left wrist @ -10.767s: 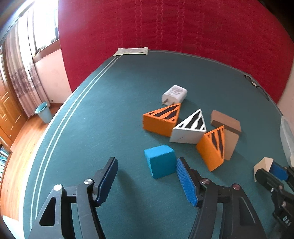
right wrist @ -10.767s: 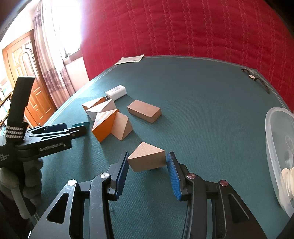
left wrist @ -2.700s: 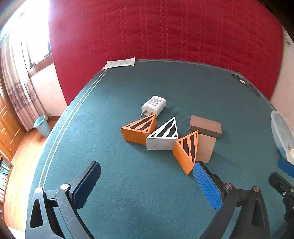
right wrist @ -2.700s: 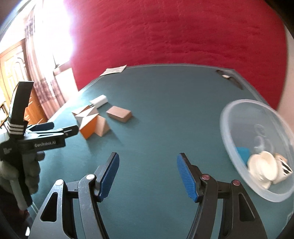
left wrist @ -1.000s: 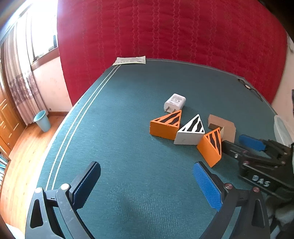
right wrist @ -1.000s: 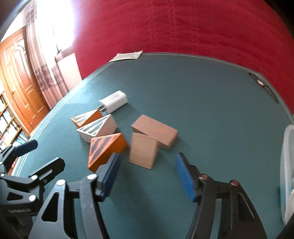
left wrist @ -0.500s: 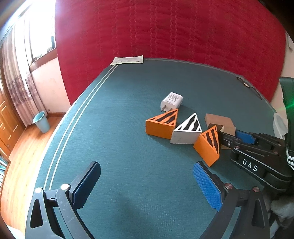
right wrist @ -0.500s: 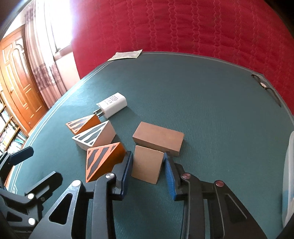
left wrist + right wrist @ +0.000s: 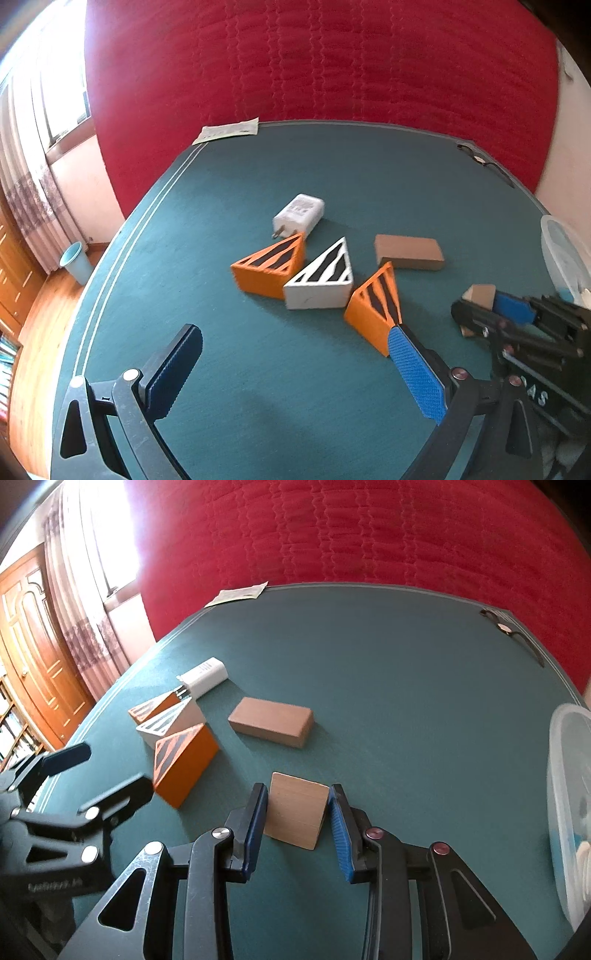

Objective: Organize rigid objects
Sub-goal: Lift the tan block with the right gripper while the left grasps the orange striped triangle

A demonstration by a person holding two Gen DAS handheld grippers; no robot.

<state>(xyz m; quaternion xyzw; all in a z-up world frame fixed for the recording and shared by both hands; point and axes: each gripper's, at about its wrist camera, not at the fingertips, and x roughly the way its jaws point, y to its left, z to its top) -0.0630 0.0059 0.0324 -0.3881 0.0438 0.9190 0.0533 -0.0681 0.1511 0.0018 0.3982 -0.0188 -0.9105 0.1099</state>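
My right gripper point(image 9: 297, 800) is shut on a plain wooden wedge block point(image 9: 295, 814) and holds it above the green table; it also shows in the left wrist view point(image 9: 480, 295). My left gripper point(image 9: 291, 349) is open and empty, its right pad beside a striped orange wedge point(image 9: 375, 314). A white striped wedge point(image 9: 319, 280), another orange striped wedge point(image 9: 267, 267), a white charger point(image 9: 299, 216) and a brown wooden brick point(image 9: 408, 253) lie on the table. The brick point(image 9: 271, 725) and the near orange wedge point(image 9: 184, 764) also show in the right wrist view.
A clear plastic bowl point(image 9: 569, 812) holding several items stands at the table's right edge. A paper sheet point(image 9: 227, 131) lies at the far edge and a dark small object point(image 9: 511, 635) at the far right. A red quilted wall backs the table.
My right gripper has closed on the plain wooden wedge, lifted it and carried it right, away from the orange wedge and the brick. My left gripper stays open and shifted slightly.
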